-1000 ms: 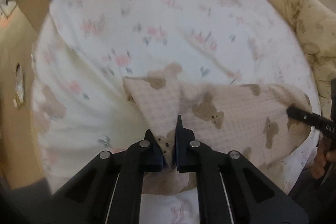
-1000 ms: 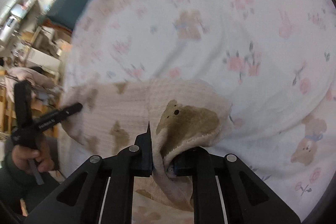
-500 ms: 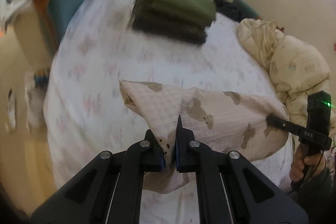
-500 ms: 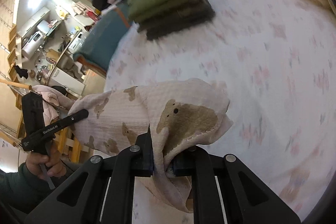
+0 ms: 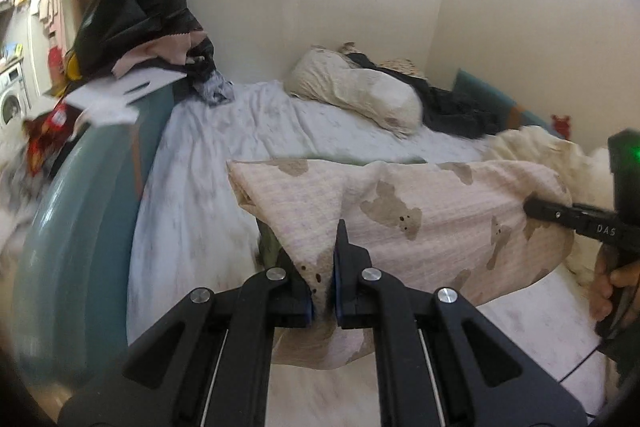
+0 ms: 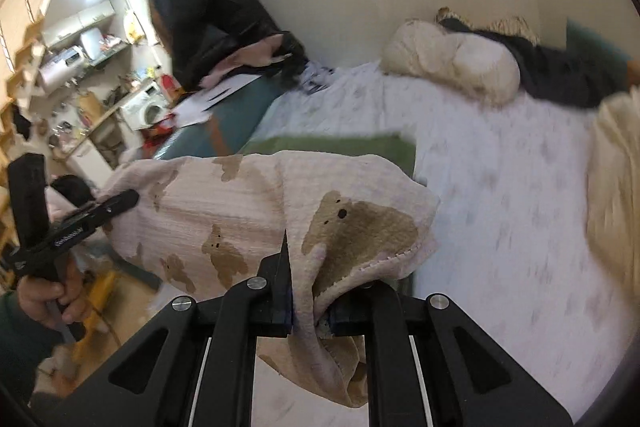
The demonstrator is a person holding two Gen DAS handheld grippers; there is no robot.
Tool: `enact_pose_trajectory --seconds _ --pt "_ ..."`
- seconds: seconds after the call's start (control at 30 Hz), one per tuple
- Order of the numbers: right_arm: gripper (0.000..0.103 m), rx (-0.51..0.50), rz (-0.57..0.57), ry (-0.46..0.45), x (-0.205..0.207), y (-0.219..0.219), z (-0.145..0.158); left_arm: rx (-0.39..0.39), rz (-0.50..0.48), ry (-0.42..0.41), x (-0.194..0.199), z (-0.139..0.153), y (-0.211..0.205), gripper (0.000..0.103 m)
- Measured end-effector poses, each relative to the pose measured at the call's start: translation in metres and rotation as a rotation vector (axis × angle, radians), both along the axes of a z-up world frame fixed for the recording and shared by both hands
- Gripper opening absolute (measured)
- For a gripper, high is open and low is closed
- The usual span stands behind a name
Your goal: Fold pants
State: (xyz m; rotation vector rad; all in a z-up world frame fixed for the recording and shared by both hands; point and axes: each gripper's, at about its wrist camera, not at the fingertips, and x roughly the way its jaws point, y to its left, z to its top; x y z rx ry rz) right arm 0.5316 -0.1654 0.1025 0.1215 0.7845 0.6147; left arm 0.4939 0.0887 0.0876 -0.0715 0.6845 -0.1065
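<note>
The pants (image 5: 432, 215) are pale pink waffle cloth with brown bear prints, folded and held up in the air above the bed. My left gripper (image 5: 323, 291) is shut on their left end. My right gripper (image 6: 310, 301) is shut on the right end, where the cloth (image 6: 248, 211) bunches between the fingers. Each gripper shows in the other's view: the right one (image 5: 560, 217) at the far right, the left one (image 6: 108, 207) at the far left. The cloth hangs stretched between them.
The bed sheet (image 5: 224, 147) is white with a faint flower print. A stack of folded green and dark clothes (image 6: 340, 147) lies behind the pants. A cream pillow (image 5: 356, 91) and dark clothing (image 5: 456, 107) lie by the wall. A teal bed edge (image 5: 76, 203) runs on the left.
Both grippers have lifted the pants off the bed and tilted up, so the views now show the wall and the pillow instead of the sheet from above.
</note>
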Motion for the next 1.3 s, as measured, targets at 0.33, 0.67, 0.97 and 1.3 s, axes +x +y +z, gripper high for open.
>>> enact_pose_trajectory --seconds 0.33,0.67,0.97,1.3 --pt "0.019 -0.179 -0.091 0.167 0.149 0.063 -0.101 0.246 0.065 0.260 0.157 -0.120 -0.014 0.006" --pt "0.054 -0.214 -0.180 0.259 0.174 0.052 -0.139 0.228 0.099 0.263 0.169 -0.132 -0.011 0.016" --pt "0.061 -0.276 -0.268 0.201 0.100 -0.013 -0.094 0.342 0.271 0.202 0.078 -0.104 0.044 0.084" --pt "0.081 -0.100 -0.218 0.008 -0.104 -0.036 -0.036 0.053 0.249 -0.037 -0.146 -0.032 -0.012 0.085"
